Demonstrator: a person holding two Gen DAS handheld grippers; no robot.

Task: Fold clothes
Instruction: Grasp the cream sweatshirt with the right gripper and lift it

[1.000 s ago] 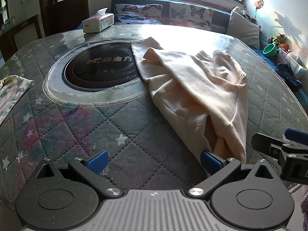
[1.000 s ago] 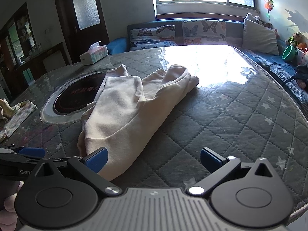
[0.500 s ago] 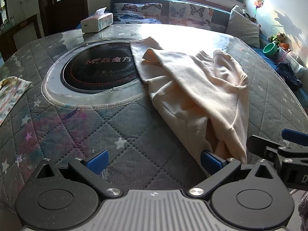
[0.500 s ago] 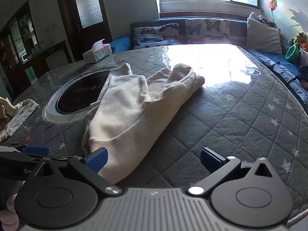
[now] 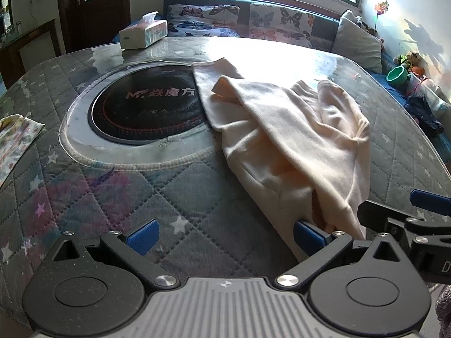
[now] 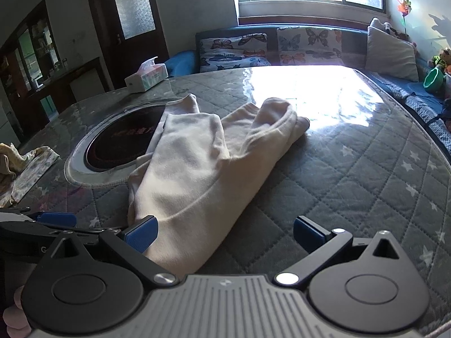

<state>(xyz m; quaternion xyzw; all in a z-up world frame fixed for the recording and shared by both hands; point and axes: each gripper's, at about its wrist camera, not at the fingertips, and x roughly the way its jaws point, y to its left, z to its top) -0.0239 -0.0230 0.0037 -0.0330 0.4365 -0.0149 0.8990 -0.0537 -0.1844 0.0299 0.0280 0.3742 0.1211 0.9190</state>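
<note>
Both my tools have eased slightly nearer the cream garment point(image 5: 296, 140), which lies on the tabletop point(image 6: 352, 169) with its long axis running far-left to near, its near end between the wide-open left tool point(image 5: 225, 236) and wide-open right tool point(image 6: 225, 232).
</note>
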